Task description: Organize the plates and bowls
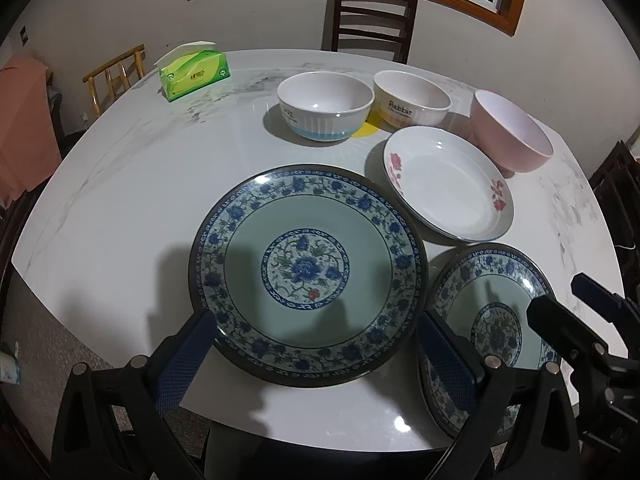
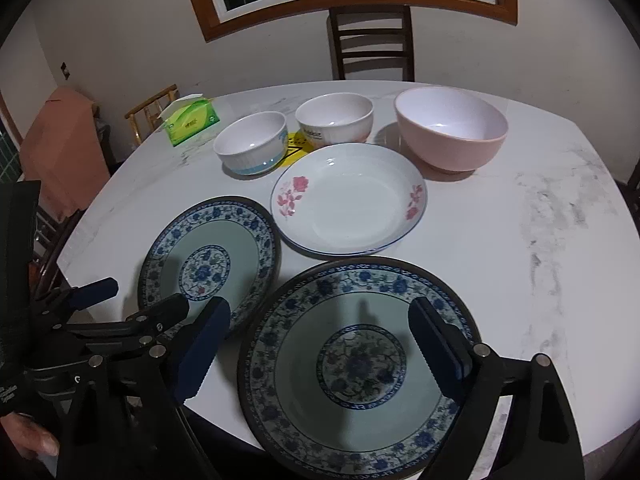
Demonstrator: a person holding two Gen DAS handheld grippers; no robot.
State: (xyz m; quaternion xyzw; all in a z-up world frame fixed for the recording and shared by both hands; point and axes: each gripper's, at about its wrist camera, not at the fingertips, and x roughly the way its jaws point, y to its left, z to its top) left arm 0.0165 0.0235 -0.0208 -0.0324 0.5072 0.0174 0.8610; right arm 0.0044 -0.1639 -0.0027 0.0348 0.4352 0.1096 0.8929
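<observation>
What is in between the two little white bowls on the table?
A yellow sticker lies flat on the table in the gap between the blue-striped bowl and the Rabbit bowl. The right wrist view shows it best.

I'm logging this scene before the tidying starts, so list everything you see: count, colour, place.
blue floral plates: 2, blue and pale green, near table edge, one before the left gripper, the other before the right
white plate: 1, white with pink flowers, mid-table
small bowls: 2, white, one blue-based, one orange-based, far side
pink bowl: 1, pink, far right
tissue box: 1, green, far left
table: 1, white marble
chair: 1, dark wood, behind the table
left gripper: open, empty
right gripper: open, empty
</observation>
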